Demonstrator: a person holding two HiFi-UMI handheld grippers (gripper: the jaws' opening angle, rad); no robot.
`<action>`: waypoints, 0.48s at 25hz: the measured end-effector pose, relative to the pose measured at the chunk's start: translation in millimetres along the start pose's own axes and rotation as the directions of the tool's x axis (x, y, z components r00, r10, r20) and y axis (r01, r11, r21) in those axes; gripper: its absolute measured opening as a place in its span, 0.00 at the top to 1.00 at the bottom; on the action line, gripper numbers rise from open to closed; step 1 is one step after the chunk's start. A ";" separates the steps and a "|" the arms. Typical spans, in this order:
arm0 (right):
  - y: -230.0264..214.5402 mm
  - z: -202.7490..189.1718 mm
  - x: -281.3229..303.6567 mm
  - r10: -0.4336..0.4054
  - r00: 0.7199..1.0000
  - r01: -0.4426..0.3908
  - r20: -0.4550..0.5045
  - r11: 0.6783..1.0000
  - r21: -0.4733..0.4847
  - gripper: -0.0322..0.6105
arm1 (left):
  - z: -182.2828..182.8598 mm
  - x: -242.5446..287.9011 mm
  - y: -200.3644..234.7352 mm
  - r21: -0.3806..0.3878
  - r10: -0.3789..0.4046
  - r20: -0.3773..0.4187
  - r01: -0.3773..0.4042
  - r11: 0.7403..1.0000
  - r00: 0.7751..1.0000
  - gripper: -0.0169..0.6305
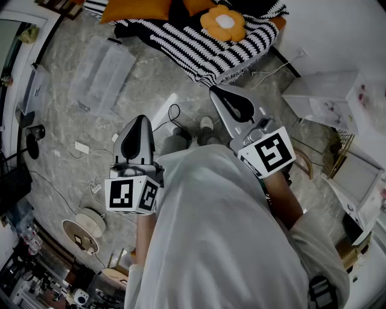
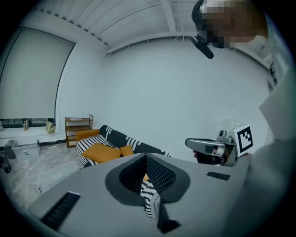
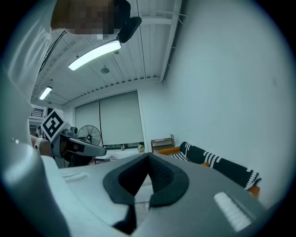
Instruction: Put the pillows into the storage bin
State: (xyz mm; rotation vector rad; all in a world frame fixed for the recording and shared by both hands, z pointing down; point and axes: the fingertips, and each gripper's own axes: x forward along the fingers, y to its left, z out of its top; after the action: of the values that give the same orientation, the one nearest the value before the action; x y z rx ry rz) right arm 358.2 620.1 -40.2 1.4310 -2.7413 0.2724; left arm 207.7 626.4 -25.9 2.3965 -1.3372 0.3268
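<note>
Grey marbled floor (image 1: 154, 75): clear plastic storage bin (image 1: 101, 73) lay apart from orange flower-shaped pillow (image 1: 223, 24). Left gripper (image 1: 140, 119), right gripper (image 1: 218, 92) were pressed together, empty; unopened, they would likely shove it.

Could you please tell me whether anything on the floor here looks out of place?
Loose cables trail over the floor right beside the person's shoes, which looks like a trip risk. The striped blanket slumps down, its fringe seemingly on the floor. Nothing looks spilled or broken.

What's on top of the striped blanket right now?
On the striped blanket: a flower pillow and an orange pillow. Whatever lies beneath the blanket is covered.
</note>
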 end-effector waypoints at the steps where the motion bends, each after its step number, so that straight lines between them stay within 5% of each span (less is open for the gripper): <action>1: -1.8 -0.7 -4.1 0.002 1.000 -0.002 0.000 1.000 0.002 0.93 | -2.2 0.1 -5.9 -0.003 0.002 0.001 -0.002 1.000 1.000 0.96; 7: -7.3 -13.1 -23.2 0.082 0.996 -0.080 -0.032 0.994 0.075 0.94 | -3.7 9.1 -34.3 0.007 0.001 0.000 -0.001 1.000 1.000 0.96; 12: -14.4 -7.3 -30.2 0.041 0.999 -0.041 -0.017 0.999 0.022 0.94 | 4.6 17.1 -31.0 0.004 0.010 -0.005 -0.009 1.000 1.000 0.96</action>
State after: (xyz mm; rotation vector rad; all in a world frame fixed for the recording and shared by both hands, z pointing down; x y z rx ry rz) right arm 386.9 637.8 -34.5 1.3716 -2.7644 0.3156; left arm 243.2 626.1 -30.1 2.3919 -1.3473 0.3387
